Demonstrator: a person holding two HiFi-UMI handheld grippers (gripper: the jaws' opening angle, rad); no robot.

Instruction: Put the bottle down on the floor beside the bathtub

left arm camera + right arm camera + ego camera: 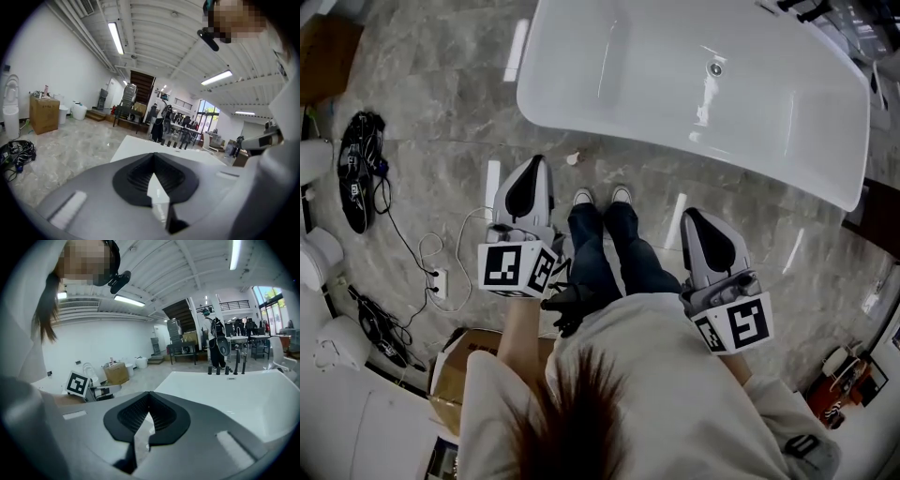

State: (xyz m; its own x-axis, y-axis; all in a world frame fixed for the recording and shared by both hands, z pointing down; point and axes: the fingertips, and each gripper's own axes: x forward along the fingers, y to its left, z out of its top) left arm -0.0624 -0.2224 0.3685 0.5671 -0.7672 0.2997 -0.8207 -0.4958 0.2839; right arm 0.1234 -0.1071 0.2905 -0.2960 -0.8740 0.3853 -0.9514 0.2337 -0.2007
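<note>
My left gripper (153,157) has its jaws pressed together with nothing between them, and the right gripper (149,395) is the same. Both are empty. The small bottle (573,159) sits on the marble floor (441,103) just beside the near rim of the bathtub (675,94), beyond the left gripper's tips.

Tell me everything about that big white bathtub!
The bathtub is white, smooth and shiny, with rounded corners and a thick rim. It looks empty, with a small round metal drain in its bottom. It stands on the grey marbled floor, just ahead of the person's shoes, which do not touch it.
</note>
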